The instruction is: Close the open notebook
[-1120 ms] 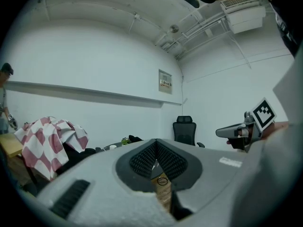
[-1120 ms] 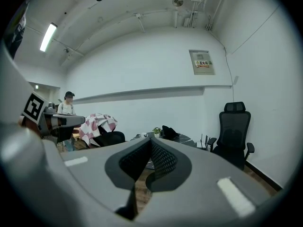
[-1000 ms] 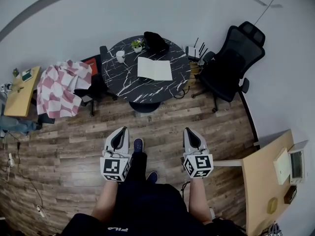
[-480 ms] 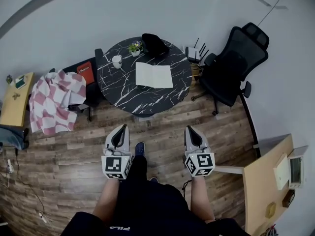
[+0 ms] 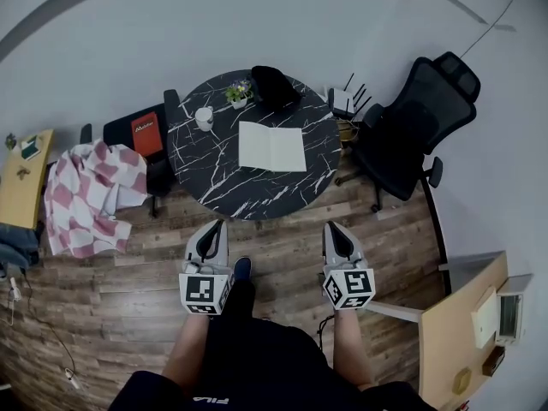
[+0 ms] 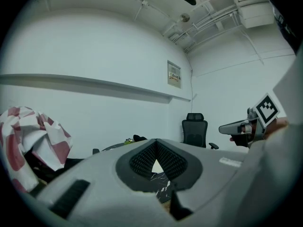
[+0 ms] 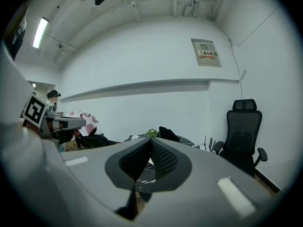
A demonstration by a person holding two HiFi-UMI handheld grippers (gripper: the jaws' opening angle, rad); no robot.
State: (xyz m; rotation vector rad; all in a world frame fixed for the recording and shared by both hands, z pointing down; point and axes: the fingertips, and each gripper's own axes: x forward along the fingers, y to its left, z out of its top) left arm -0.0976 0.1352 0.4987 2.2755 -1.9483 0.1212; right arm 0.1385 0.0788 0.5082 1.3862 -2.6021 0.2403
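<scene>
Nearest, short of the desk, the person holds both tools over the wooden floor, side by side and pointing toward the desk. The left tool has its jaws pressed together at the tips with nothing between them, as its own view shows. The right tool is likewise closed and empty. Both are well apart from the desk and touch nothing on it. The desk is round, black and veined with white. The notebook lies open and flat near the desk's middle, a little toward its right side, white pages up. Toward the desk's far edge stand a cup at the left, a small plant beside it, and a black object just right of the plant. A black office chair stands right of the desk, and a red-and-white checked cloth is draped over something left of the desk.
</scene>
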